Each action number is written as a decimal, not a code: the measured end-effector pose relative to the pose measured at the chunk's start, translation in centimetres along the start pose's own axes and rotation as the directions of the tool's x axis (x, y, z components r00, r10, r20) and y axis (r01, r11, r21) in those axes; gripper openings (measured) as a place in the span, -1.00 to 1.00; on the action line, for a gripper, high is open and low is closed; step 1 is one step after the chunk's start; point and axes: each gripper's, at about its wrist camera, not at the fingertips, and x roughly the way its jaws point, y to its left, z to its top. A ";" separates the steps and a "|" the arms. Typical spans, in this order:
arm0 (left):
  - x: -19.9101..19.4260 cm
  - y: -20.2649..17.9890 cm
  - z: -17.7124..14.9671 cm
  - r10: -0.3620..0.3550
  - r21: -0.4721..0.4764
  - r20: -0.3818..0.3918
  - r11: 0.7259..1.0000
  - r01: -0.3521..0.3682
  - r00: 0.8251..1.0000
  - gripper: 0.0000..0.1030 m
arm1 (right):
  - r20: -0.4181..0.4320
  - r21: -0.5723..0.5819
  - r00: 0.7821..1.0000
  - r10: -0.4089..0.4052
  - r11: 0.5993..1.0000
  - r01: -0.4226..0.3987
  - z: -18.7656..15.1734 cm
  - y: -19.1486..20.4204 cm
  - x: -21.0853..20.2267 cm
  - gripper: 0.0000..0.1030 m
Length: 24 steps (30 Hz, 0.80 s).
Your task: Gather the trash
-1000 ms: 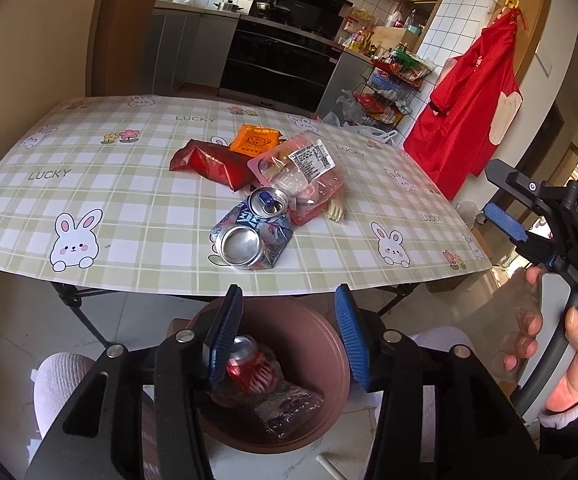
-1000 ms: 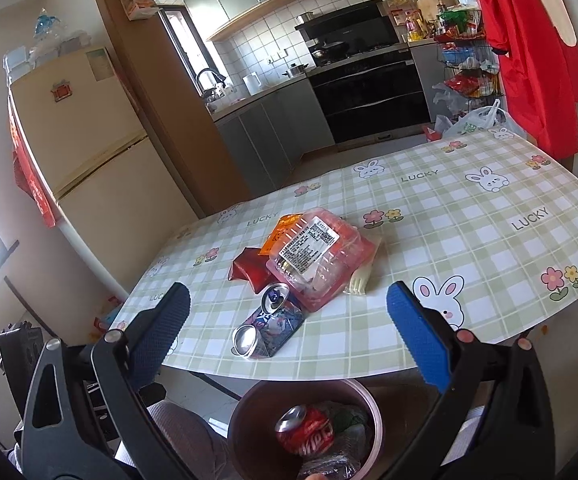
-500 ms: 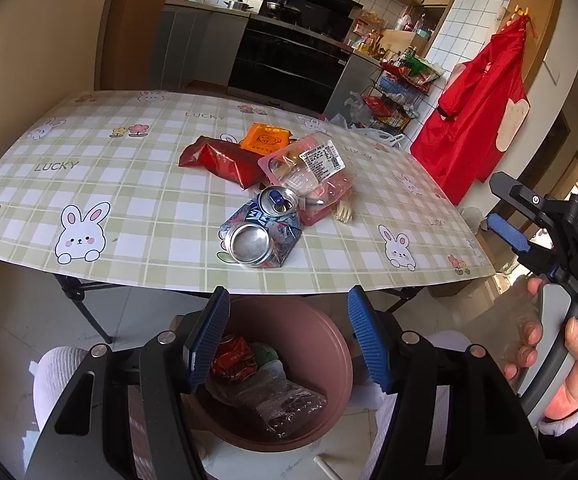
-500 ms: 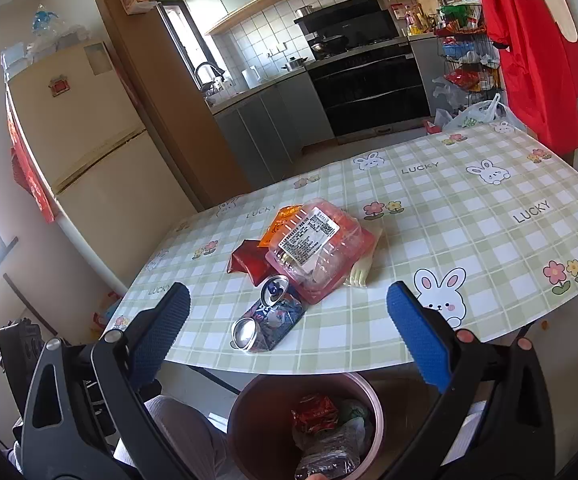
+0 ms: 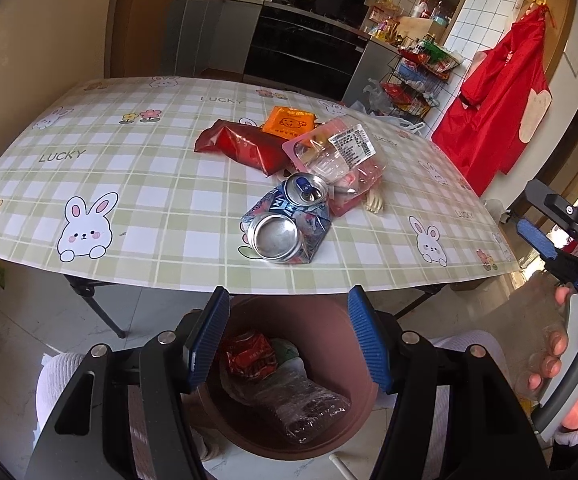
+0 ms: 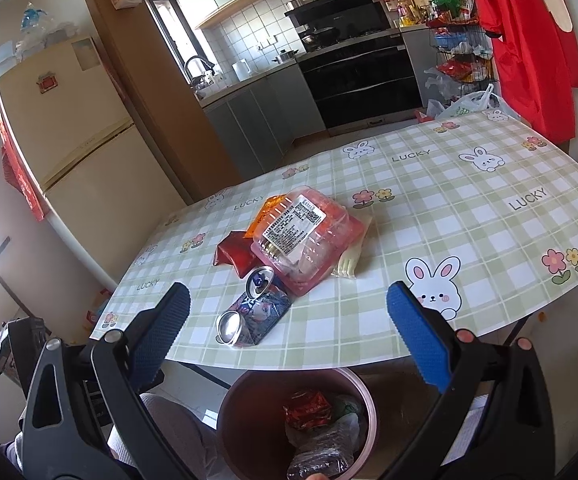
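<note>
Two grippers, left gripper (image 5: 287, 344) and right gripper (image 6: 289, 336), hang spread and empty over the bin (image 5: 363, 432); the crushed can (image 5: 285, 222) by the table's (image 5: 89, 168) near edge could skid off under a clumsy pinch.

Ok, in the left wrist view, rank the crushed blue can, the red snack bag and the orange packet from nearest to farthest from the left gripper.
From the left gripper:
1. Crushed blue can, near the table's front edge, just beyond the fingers.
2. Red snack bag, mid-table, left of the clear tray.
3. Orange packet, behind the bag, farthest back.
</note>
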 end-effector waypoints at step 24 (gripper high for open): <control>14.1 -1.1 3.8 0.259 -0.027 -0.075 0.965 -0.262 0.963 0.24 | -0.065 0.111 0.997 -0.046 0.992 0.053 -1.2 -6.7 5.2 0.89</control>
